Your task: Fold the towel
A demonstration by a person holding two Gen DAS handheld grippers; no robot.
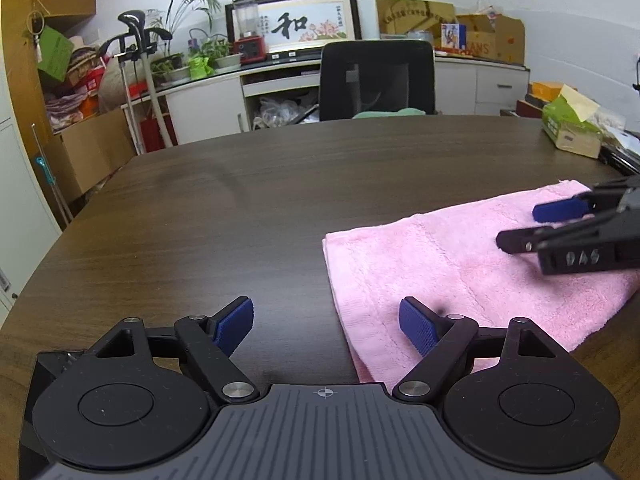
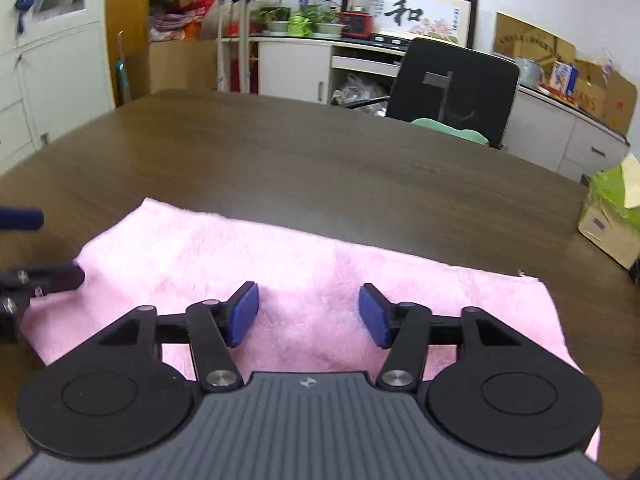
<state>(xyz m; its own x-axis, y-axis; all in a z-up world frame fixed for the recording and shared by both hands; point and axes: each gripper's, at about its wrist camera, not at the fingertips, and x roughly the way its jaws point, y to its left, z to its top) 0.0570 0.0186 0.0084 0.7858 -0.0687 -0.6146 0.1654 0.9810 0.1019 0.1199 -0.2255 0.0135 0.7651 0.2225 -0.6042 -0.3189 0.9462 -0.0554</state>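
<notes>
Left wrist view: one dark brown wood-grain table [image 1: 240,208], bearing one pink terry towel [image 1: 440,272], folded, lying flat at the table's right side. The left gripper [image 1: 326,326], black with two blue ribbed pads, stands spread wide and holds nothing; its right pad [image 1: 414,330] sits over the towel's near left part, its left pad over bare wood. The right gripper [image 1: 528,226] enters from the right edge above the towel, fingers parted, nothing between them. One green tissue box [image 1: 572,128] with a yellowish sheet sticking up rests at the table's far right, well apart from the towel. Behind the table: one black mesh office chair [image 1: 376,80]; one white cabinet run; one framed calligraphy picture [image 1: 308,22]; one red-based blender [image 1: 248,30]; several potted plants, count unclear; cardboard boxes at both sides. Right wrist view: the same towel [image 2: 312,264] spreads across the near table [image 2: 320,160], its far edge running slantwise. The right gripper [image 2: 309,314] hovers over the towel's middle, pads apart, unloaded. The left gripper's [image 2: 36,248] two fingertips show at the left edge, by the towel's left end, separated; contact with the cloth cannot be judged. One tissue box [image 2: 612,216] at far right; one chair [image 2: 452,96] behind.
</notes>
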